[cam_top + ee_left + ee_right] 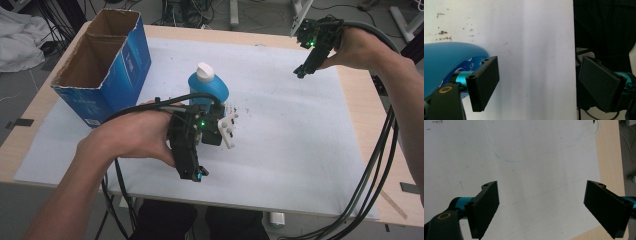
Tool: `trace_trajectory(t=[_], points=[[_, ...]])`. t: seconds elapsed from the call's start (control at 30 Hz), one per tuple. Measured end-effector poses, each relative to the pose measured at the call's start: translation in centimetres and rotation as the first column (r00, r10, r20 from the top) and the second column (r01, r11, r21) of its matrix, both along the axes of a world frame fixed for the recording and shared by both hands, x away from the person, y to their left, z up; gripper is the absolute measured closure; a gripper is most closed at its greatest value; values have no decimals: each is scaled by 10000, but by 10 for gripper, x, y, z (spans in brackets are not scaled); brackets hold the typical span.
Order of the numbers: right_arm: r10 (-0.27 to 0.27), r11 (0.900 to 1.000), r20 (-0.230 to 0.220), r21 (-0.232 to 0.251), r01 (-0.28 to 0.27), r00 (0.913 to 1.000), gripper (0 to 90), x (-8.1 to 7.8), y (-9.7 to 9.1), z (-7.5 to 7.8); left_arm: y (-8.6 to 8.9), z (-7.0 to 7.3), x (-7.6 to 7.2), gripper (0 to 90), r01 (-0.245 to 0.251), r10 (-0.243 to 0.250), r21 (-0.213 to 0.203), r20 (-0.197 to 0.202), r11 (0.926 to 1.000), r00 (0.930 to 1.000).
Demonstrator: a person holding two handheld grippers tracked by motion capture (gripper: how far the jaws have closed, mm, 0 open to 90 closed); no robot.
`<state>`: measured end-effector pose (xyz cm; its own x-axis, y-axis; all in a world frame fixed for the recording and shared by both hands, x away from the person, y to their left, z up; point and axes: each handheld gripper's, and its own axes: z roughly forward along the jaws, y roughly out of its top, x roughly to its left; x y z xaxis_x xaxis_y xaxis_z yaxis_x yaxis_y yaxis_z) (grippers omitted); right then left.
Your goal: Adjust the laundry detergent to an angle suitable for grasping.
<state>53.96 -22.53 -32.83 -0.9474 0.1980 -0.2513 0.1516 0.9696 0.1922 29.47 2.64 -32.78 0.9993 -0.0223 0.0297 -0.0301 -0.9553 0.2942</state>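
**Blue bottle waits beside wide-spread jaws**

Blue plastic catches the eye first in the high view: a bottle (208,86) with a white cap stands upright near the middle of the white sheet (300,145) that covers the wooden table (360,95). The left gripper (192,172) sits just in front of it, low over the sheet, its jaws aimed back toward the person, so the bottle stands behind the tool, not between the jaws. An open blue carton (102,65) stands at the far left corner, its mouth up, which would suit it as a place to drop the bottle into, I would guess. The right gripper (301,72) is held high over the far right of the table, well apart from everything, seemingly kept out of the way.

From the left gripper view, the left gripper (537,82) has its jaws spread wide with nothing between them but bare sheet. The bottle (446,62) bulges in beside the outer face of one jaw, close to it; I cannot tell whether they touch.

From the right gripper view, the right gripper (551,210) is likewise spread wide and empty, looking down on the marked sheet (531,170) and the table's edge (609,157).
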Motion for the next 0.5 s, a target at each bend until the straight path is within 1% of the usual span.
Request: trace_trajectory(t=[0.1,0.3,0.33,0.5], points=[[-5,10000,-7,-47,5,10000,121,0,0,0,0,0,0,167,-14,14,-1,-20,10000,10000],[-12,9999,-15,-138,12,10000,121,-1,0,-1,0,1,-1,167,-58,58,42,79,10000,10000],[30,9999,2,-133,-30,10000,121,-2,0,0,-1,1,-1,167,-21,20,28,151,10000,9999],[19,10000,85,4,-19,10000,121,-3,-1,3,1,5,-4,167,-20,21,-19,161,10000,9999]])
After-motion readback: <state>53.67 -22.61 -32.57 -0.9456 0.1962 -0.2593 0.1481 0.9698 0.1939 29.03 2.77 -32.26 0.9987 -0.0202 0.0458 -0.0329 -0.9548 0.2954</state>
